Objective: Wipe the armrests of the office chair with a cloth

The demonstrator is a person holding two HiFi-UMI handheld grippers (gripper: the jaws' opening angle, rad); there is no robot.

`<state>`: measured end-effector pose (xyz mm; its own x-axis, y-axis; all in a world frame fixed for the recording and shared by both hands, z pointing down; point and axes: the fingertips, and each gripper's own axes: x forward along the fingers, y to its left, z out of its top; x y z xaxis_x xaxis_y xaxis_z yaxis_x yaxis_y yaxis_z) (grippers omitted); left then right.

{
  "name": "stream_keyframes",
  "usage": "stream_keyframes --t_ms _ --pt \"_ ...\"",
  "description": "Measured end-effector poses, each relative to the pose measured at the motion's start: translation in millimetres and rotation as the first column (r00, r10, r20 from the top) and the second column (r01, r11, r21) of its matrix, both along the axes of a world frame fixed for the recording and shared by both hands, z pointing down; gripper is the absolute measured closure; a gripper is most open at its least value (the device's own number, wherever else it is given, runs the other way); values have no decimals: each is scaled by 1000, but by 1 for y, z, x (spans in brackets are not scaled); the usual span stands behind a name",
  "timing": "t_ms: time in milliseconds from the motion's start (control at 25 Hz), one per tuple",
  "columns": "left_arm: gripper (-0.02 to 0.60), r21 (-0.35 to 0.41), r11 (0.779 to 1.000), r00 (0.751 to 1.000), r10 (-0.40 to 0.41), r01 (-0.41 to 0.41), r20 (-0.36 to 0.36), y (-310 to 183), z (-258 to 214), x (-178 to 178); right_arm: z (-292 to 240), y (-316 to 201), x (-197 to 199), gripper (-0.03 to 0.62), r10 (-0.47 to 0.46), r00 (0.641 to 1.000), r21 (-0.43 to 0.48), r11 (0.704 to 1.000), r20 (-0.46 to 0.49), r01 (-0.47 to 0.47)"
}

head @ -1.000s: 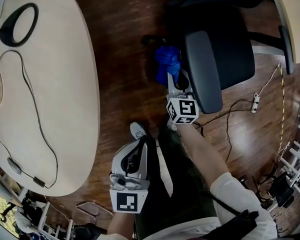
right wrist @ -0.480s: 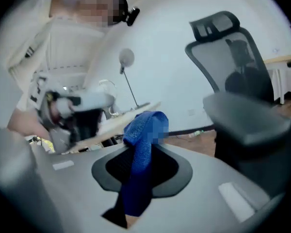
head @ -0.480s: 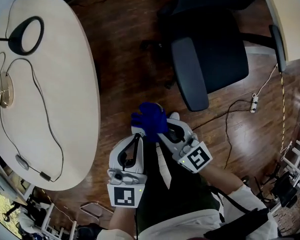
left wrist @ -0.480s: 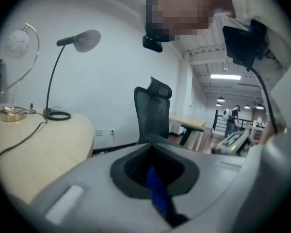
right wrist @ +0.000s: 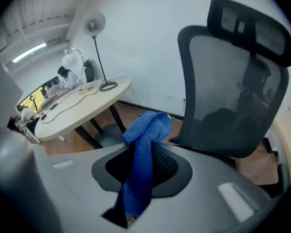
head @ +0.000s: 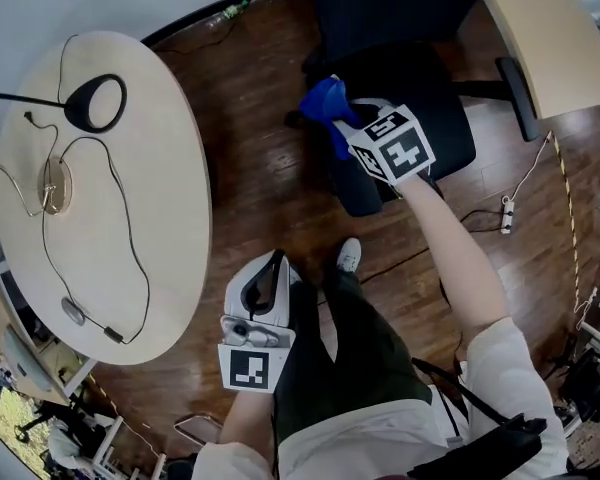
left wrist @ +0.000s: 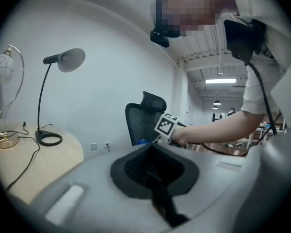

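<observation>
The black office chair stands at the top of the head view. My right gripper is stretched out over its near armrest and is shut on a blue cloth that bunches past the jaws. In the right gripper view the cloth drapes over the jaws, with the mesh backrest close ahead. The far armrest shows at the right. My left gripper hangs low by the person's leg, shut and holding nothing. Whether the cloth touches the armrest is hidden.
A pale oval table with a ring-base lamp and cables fills the left. A second desk corner stands at the top right. Cables and a power strip lie on the wood floor right of the chair.
My right gripper has swung from near the person's lap forward and up to the chair's near armrest, carrying the blue cloth. The left gripper has stayed put.
</observation>
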<state>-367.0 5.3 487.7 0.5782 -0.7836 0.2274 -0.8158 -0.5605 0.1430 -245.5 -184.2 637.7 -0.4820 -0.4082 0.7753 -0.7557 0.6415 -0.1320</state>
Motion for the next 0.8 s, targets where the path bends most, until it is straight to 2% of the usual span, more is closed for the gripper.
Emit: stream_keyframes --t_ms 80,120,240,360,440,560,680,760,800 --pt "580 -13 1000 1000 2 -2 9 6 3 5 13 16 -6 510 -66 997 -88 994 -27 63" --pt "580 -24 1000 1000 2 -1 16 9 6 7 12 34 -8 510 -80 997 -93 993 -16 78" --pt "580 -60 998 999 -7 9 31 12 15 11 6 117 3 511 -57 998 -15 998 13 58" --pt "580 -43 999 999 -32 33 17 0 6 30 9 209 23 511 -58 994 -41 997 90 62" --pt "580 -11 999 999 -50 50 0 -14 -4 50 13 239 32 510 -89 988 -62 993 128 98" --pt "580 17 999 1000 -28 28 2 -32 -2 80 -7 228 46 510 -101 976 25 995 193 98" --pt "580 -4 1000 1000 31 -31 -6 -40 15 100 -51 176 81 510 13 938 153 986 348 -70" --pt "580 -4 998 998 56 -56 -6 -51 26 101 -67 139 109 510 100 921 170 970 377 -175" --pt "580 3 998 998 60 -60 -1 -61 29 101 -67 124 121 510 115 925 175 966 362 -189"
